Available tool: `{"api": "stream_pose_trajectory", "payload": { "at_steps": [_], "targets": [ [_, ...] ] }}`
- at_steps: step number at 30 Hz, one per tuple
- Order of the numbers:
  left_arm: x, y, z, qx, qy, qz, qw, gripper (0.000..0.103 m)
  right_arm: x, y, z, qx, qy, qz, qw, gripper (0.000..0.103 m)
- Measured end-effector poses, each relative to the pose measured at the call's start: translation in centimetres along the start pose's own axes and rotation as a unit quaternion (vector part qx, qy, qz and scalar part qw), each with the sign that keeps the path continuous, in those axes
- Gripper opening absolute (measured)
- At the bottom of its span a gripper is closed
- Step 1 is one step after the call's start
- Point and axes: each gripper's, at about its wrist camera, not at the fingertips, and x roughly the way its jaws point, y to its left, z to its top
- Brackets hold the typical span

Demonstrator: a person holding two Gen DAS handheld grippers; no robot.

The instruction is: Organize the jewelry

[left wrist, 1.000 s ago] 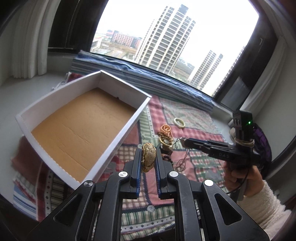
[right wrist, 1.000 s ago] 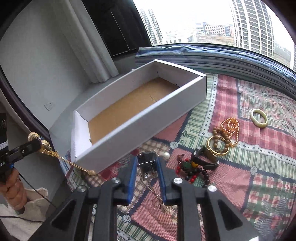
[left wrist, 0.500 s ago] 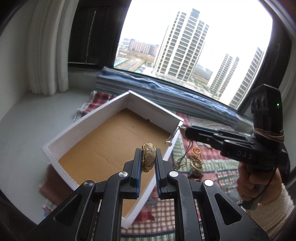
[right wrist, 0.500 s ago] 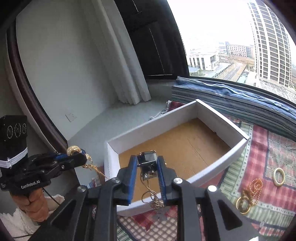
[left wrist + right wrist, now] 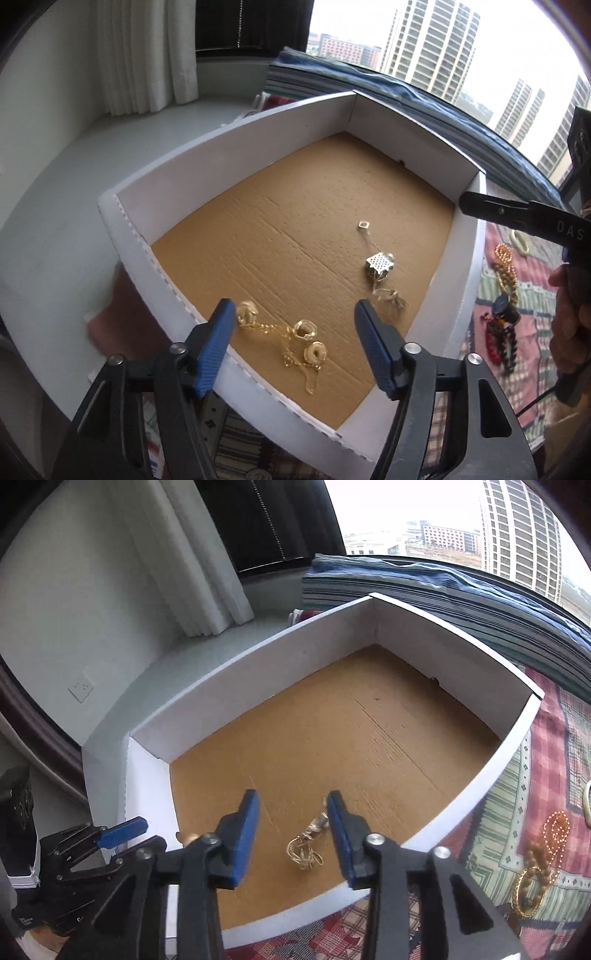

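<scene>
A white box (image 5: 229,155) with a brown cardboard floor lies below both grippers; it also shows in the right wrist view (image 5: 258,672). A gold chain bracelet (image 5: 291,336) lies on its floor just under my open, empty left gripper (image 5: 295,347). A silver necklace with a square pendant (image 5: 378,264) lies further right in the box. In the right wrist view its coiled chain (image 5: 306,843) lies under my open, empty right gripper (image 5: 293,838). The right gripper (image 5: 517,216) reaches over the box's right wall.
More jewelry lies on the patterned cloth (image 5: 517,805) right of the box: gold beads (image 5: 554,827), a gold bangle (image 5: 528,890), a pale ring (image 5: 521,240), a red and black bead string (image 5: 498,336). A window ledge (image 5: 92,158) lies to the left.
Both grippers came down over the box and opened. The gold bracelet dropped from the left gripper and the silver necklace from the right; both now lie on the box floor.
</scene>
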Motion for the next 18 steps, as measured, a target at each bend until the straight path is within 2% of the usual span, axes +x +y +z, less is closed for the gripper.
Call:
{"api": "stream_pose_trajectory", "payload": {
  "at_steps": [3,7,12,15,18],
  "targets": [
    [-1.9,-1.0,-0.7,0.014,-0.017,-0.006,0.9997,0.074,-3.1,-0.3,-0.7,-0.003,-0.028,-0.009,1.000,0.046],
    [-5.2,-3.6,-2.0,0.038,-0.056,-0.029,0.9973,0.089,-8.0,-0.1,-3.0,-0.017,-0.067,-0.051,0.996,0.072],
    [-7.7,-8.3,-4.3,0.071,-0.086,-0.073,0.9910,0.098,-12.7,-0.8,-8.3,-0.024,-0.093,-0.126,0.987,0.076],
    [-7.8,-10.8,-6.0,0.085,-0.083,-0.102,0.9876,0.099,-15.0,-2.2,-12.5,-0.011,-0.099,-0.166,0.981,0.077],
    [-7.1,-13.3,-7.9,0.096,-0.072,-0.114,0.9862,0.099,-17.0,-4.0,-16.4,0.007,-0.098,-0.208,0.973,0.077]
  ]
}}
